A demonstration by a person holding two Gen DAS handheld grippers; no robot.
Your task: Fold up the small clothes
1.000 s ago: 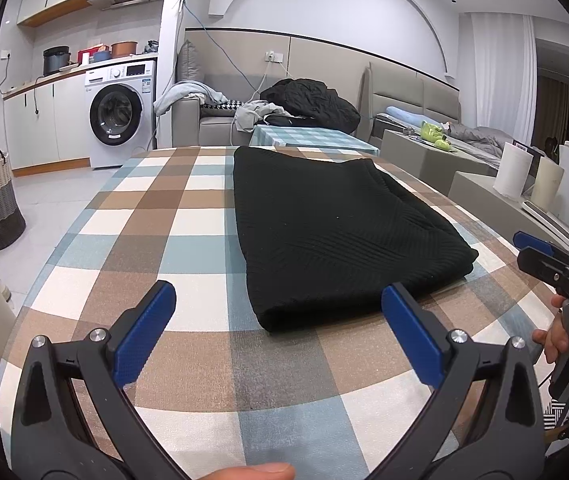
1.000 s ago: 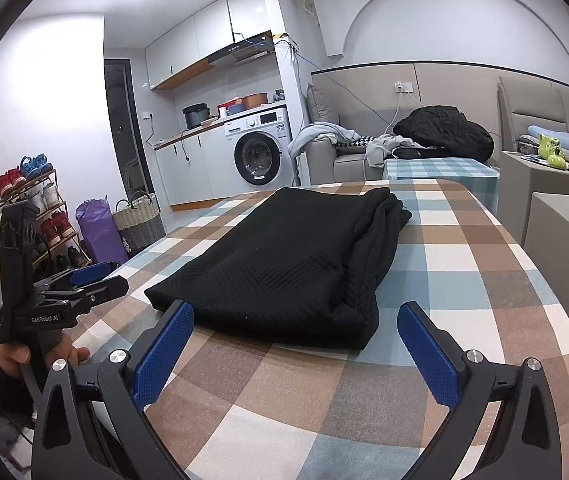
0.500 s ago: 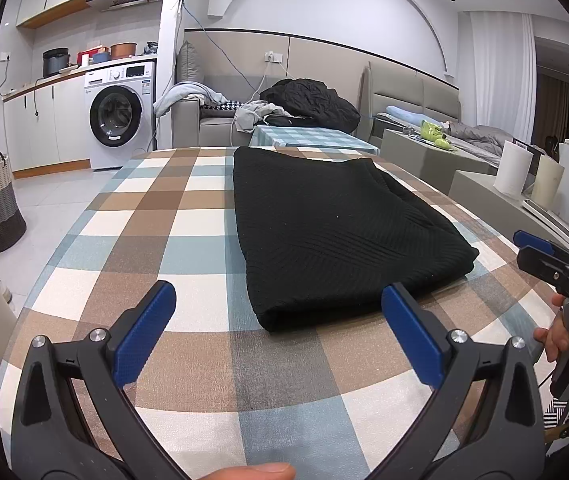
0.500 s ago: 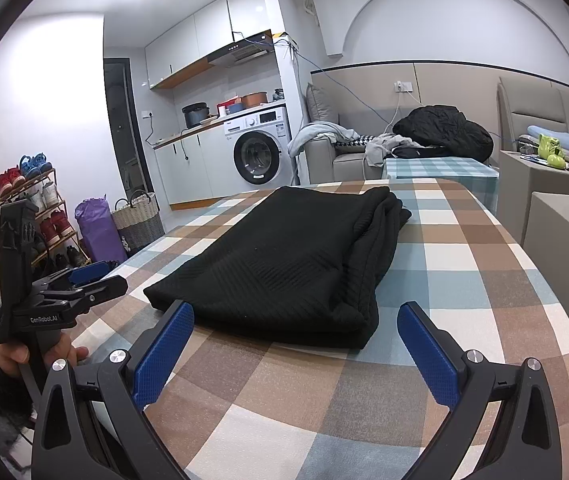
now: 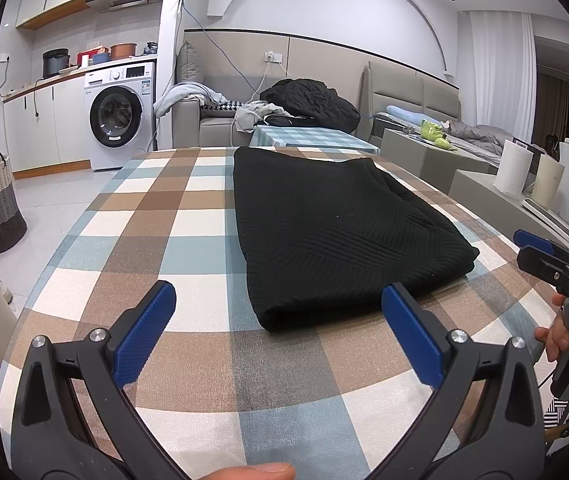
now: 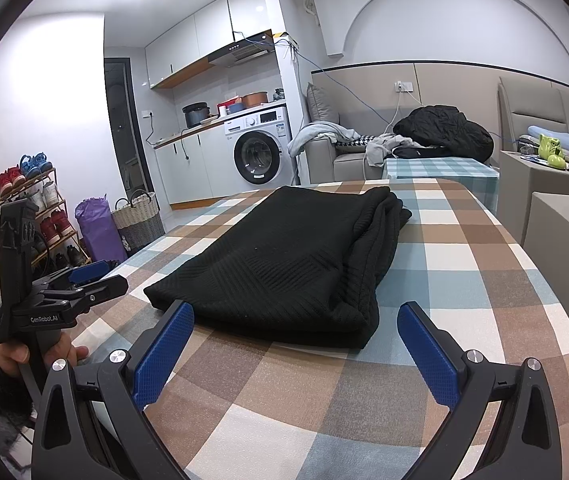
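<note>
The black knit point(image 5: 336, 236) is lying flat on the checked counter point(image 5: 164, 240), folded into a long rectangle. Its long axis runs straight away from the hand-held grippers, toward the washer point(image 5: 118, 114) and sofa point(image 5: 212, 120) end of the room. The near short end is a rounded fold edge, a little way in from the counter's front edge. In the right wrist view you can see the stacked layers along the knit's point(image 6: 284, 264) right long side, kinda bunched up at the far corner.

Left hand-held gripper point(image 5: 278, 332) sits low over the counter just short of the knit's near end, blue fingers point(image 5: 144, 338) spread wide, nothing between them, not touching the fabric. Right hand-held gripper point(image 6: 294, 354) is the same deal: fingers point(image 6: 428, 358) wide apart, empty, parked just in front of the knit's near edge, angled in from the knit's right corner.

Each one shows up in the other's camera too, off the knit's near corners past the counter edge, gripped by a hand point(image 6: 20, 354).

Basket point(image 6: 138, 220) and shoe rack point(image 6: 16, 216) are on the floor well left of the knit.
</note>
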